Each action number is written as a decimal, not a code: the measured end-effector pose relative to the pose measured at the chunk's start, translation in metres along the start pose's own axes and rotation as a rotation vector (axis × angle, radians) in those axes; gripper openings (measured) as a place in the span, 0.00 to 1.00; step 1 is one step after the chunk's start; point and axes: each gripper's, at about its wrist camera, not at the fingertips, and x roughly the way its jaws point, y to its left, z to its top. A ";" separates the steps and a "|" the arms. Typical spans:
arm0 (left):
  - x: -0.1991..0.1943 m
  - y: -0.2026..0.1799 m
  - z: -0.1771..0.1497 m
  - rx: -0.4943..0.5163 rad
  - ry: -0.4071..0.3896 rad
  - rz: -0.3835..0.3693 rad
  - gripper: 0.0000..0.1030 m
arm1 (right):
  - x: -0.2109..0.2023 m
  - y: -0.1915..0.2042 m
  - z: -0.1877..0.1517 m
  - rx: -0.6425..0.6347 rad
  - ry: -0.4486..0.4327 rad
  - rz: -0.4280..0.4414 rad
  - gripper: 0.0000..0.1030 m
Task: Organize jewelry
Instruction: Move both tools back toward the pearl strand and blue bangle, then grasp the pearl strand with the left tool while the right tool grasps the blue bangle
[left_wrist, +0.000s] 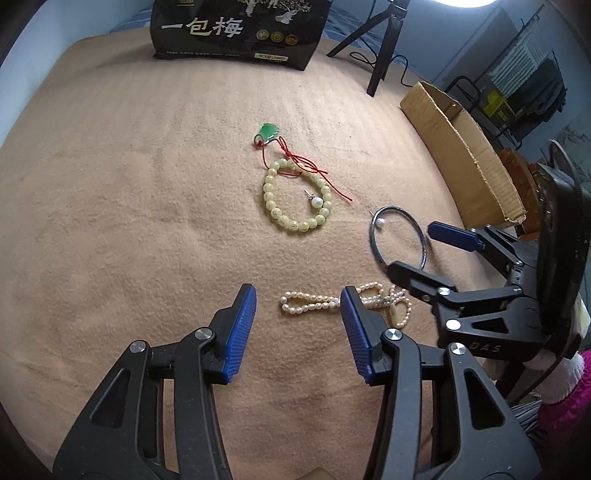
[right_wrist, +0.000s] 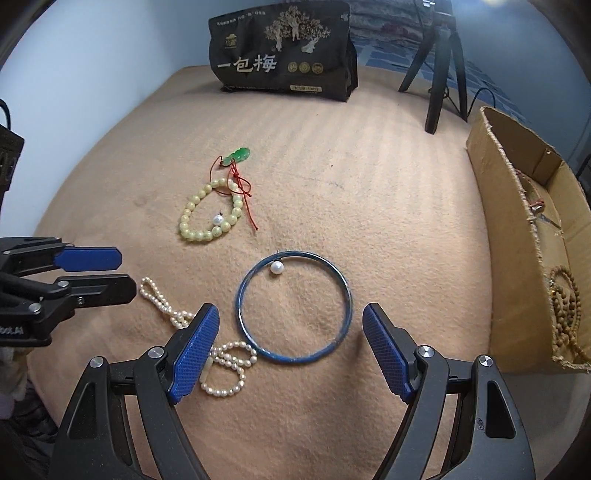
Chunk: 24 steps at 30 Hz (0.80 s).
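Pearl necklace (left_wrist: 314, 304) near left gripper (left_wrist: 298, 334), fingers spread, empty. Blue bangle (right_wrist: 293, 306) between spread fingers of right gripper (right_wrist: 291, 354). Bead bracelet (left_wrist: 295, 195) farther off.

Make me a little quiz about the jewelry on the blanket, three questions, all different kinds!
1. True or false: a pearl earring lies inside the blue bangle.
2. What colour is the pendant on the red cord? A blue, B green, C white.
3. Fill in: both the left gripper and the right gripper are ____.

Key: 1 true; 2 B; 3 open.
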 end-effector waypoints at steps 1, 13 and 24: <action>0.002 -0.002 0.000 0.011 0.004 -0.001 0.43 | 0.003 0.001 0.000 -0.004 0.006 -0.001 0.78; 0.025 -0.010 0.001 0.069 0.044 0.000 0.40 | 0.019 0.000 0.006 -0.036 0.028 -0.023 0.78; 0.032 -0.019 0.002 0.106 0.058 -0.026 0.40 | 0.020 -0.013 0.006 -0.049 0.038 -0.032 0.78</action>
